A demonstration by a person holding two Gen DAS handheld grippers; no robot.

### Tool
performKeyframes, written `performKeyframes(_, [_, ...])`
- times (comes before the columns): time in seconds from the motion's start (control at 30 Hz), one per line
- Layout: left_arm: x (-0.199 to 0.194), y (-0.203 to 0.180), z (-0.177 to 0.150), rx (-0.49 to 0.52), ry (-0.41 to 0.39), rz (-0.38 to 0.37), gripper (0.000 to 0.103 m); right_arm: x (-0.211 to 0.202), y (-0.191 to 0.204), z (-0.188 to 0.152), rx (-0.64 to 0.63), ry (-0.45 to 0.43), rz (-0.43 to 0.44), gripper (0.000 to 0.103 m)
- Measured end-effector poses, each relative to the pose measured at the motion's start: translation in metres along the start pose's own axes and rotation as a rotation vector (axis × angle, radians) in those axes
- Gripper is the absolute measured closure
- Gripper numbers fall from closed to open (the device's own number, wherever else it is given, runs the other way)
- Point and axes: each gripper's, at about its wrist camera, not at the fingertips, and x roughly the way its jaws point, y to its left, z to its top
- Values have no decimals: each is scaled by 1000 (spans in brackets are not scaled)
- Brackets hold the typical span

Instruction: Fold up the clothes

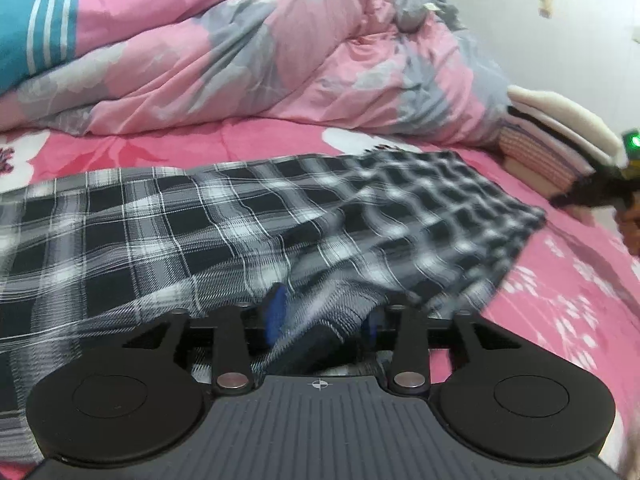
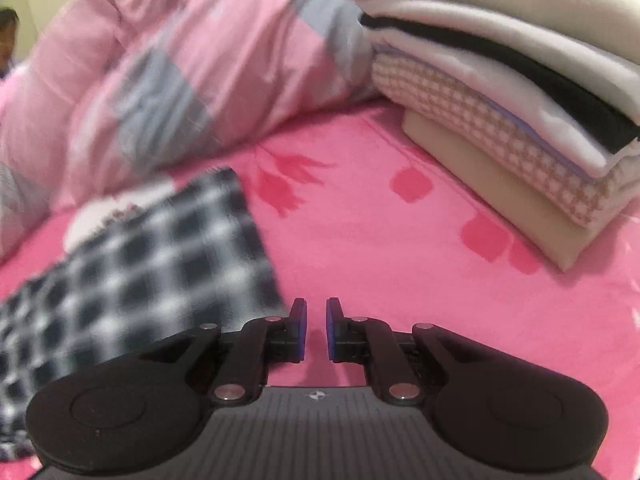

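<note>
Pink floral bedsheet [image 2: 360, 216] as work surface; rumpled pink-grey quilt [image 1: 248, 60] behind; stack of folded cream, black and checked clothes [image 2: 500, 100] at right. Black-and-white plaid cloth [image 1: 168, 232] spread flat across bed, near edge bunched between fingers of left gripper [image 1: 320, 320], apparently clamped on it. Right gripper [image 2: 316, 328] seen empty, narrow gap between pads, just beside plaid corner. Fold judged in progress: held edge best carried low and level, edges matched, wrinkles smoothed before release.
</note>
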Motion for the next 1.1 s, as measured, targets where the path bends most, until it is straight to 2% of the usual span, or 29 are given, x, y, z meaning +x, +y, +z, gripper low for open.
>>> performKeyframes(0.03, [-6, 1, -1, 8, -2, -17, 50, 0, 3, 0, 5, -8, 25, 93])
performKeyframes(0.1, [-17, 5, -4, 17, -9, -57, 44, -1, 10, -2, 6, -7, 80, 93])
performKeyframes(0.17, [-28, 12, -6, 19, -25, -96, 43, 2, 20, -3, -9, 7, 105, 93])
performKeyframes(0.27, [-37, 23, -10, -10, -43, -92, 43, 16, 31, -5, -46, 23, 122, 93])
performKeyframes(0.3, [-40, 26, -12, -20, -49, -90, 43, 22, 34, -7, -73, 37, 107, 93])
performKeyframes(0.37, [-43, 32, -14, -29, -56, -65, 43, 38, 38, -10, -159, 72, -5, 96])
performKeyframes(0.4, [-45, 33, -15, -19, -59, -55, 43, 41, 35, -11, -162, 70, -35, 97])
performKeyframes(0.43, [-45, 30, -16, 1, -58, -45, 43, 37, 34, -9, -142, 58, -48, 96])
performKeyframes(0.47, [-45, 27, -17, 22, -56, -34, 43, 29, 44, -10, -177, 36, -57, 92])
performKeyframes(0.57, [-43, 19, -20, 84, -51, -2, 43, 5, 77, -15, -289, -30, -64, 92])
performKeyframes(0.67, [-38, 7, -21, 164, -38, 28, 43, -27, 142, -38, -505, -75, 156, 93])
performKeyframes(0.77, [-38, 5, -22, 181, -45, 27, 43, -51, 213, -78, -817, -110, 369, 92])
performKeyframes(0.83, [-38, 3, -22, 191, -50, 26, 44, -57, 249, -107, -1010, -117, 436, 93])
performKeyframes(0.9, [-38, 2, -22, 200, -55, 25, 44, -58, 274, -128, -1155, -116, 474, 93])
performKeyframes(0.97, [-37, 1, -22, 210, -60, 23, 45, -53, 287, -141, -1255, -112, 475, 93])
performKeyframes(1.1, [-36, -5, -21, 232, -72, 8, 49, -49, 291, -153, -1382, -111, 453, 93])
